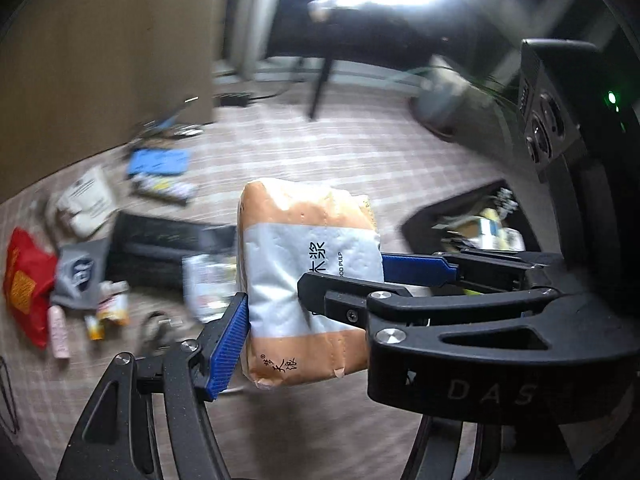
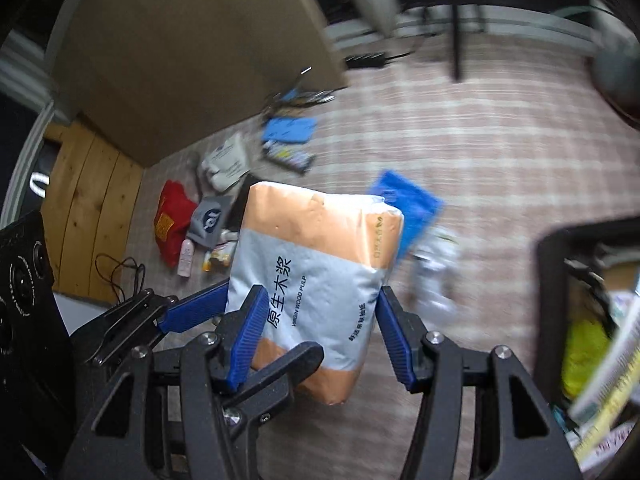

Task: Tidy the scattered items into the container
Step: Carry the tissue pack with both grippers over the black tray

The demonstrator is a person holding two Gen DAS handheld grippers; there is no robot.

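Note:
An orange and white tissue pack [image 1: 304, 280] with black Chinese lettering hangs above the checked floor. My left gripper [image 1: 308, 308] and my right gripper [image 2: 316, 332] are both shut on it from its sides, their blue pads pressed against the wrapper; the pack also fills the middle of the right wrist view [image 2: 316, 280]. The black container [image 2: 592, 320], partly filled with packets and papers, is at the right edge; it also shows in the left wrist view [image 1: 468, 220]. Both views are blurred by motion.
Scattered items lie on the floor at the left: a red bag [image 1: 26, 284], a grey pouch [image 1: 80, 272], small bottles [image 1: 58, 332], white packets [image 1: 86, 200], a blue pack [image 1: 158, 162], a black flat box [image 1: 160, 244]. A brown cardboard panel [image 2: 180, 48] stands behind.

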